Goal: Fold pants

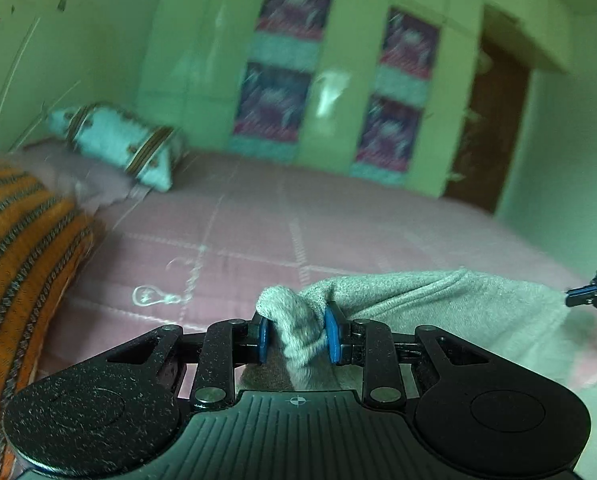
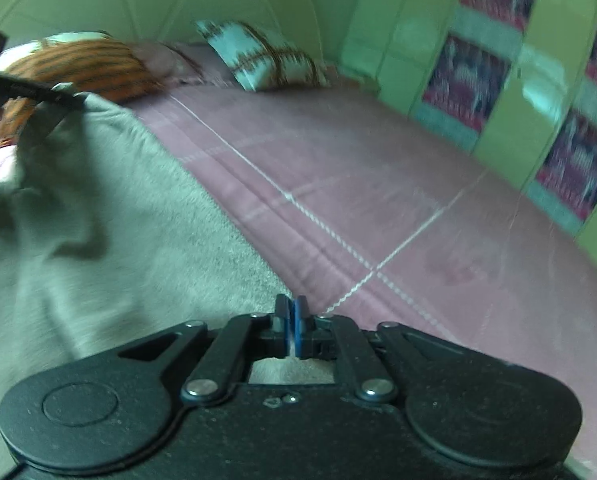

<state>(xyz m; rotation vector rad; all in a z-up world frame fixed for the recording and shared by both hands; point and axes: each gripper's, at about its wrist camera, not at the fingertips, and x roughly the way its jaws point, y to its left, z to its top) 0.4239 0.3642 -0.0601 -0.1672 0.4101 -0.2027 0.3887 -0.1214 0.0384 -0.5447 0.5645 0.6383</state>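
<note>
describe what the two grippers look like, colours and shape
Both are matte black. The left gripper and right gripper each have two round lobes at the base, slotted link bars with silver pivot pins, and blue pads on the jaws. The left's ribbed centre plate carries a small white crosshair mark. No cables or sleeves show.

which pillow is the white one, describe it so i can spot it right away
Start at the pink bedspread and look to its far end by the green wall. The white pillow leans there with brown striped bands and small dark motifs, beside the orange striped cushion, which is far more vivid and nearer the camera.
</note>
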